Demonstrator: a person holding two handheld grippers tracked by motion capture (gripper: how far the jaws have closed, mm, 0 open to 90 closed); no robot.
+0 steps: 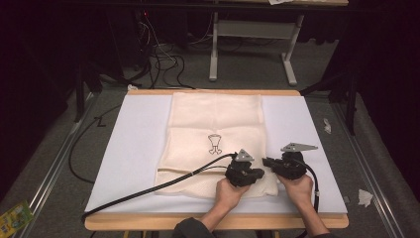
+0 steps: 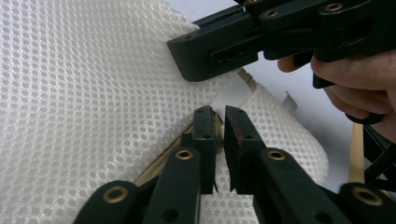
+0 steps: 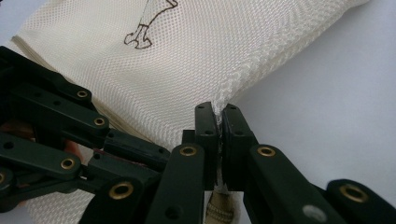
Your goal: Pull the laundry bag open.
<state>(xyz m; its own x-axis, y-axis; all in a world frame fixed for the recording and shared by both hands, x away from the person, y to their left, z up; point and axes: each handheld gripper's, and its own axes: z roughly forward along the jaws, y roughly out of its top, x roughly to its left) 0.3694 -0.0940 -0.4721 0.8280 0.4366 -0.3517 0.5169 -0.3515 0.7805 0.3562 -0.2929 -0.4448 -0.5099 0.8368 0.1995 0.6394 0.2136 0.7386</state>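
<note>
A cream mesh bag (image 1: 215, 129) with a small dark outline drawing (image 1: 214, 144) lies flat on the white board (image 1: 133, 148). Both grippers meet at its near right corner. My left gripper (image 1: 261, 173) points right, and in the left gripper view its jaws (image 2: 219, 114) are shut on the tan seam at the edge of the bag (image 2: 93, 93). My right gripper (image 1: 266, 161) points left. In the right gripper view it (image 3: 219, 112) pinches the braided edge of the bag (image 3: 224, 51) at the corner. The other gripper's black jaw (image 2: 205, 46) rests on the mesh just beyond my left one.
The board lies on a wooden table (image 1: 148, 222). A black cable (image 1: 148, 191) trails left from the left gripper across the bag and board. Beyond the table are floor cables and a white frame (image 1: 214, 54). Paper scraps (image 1: 365, 197) and a yellow-green packet (image 1: 15, 215) lie on the floor.
</note>
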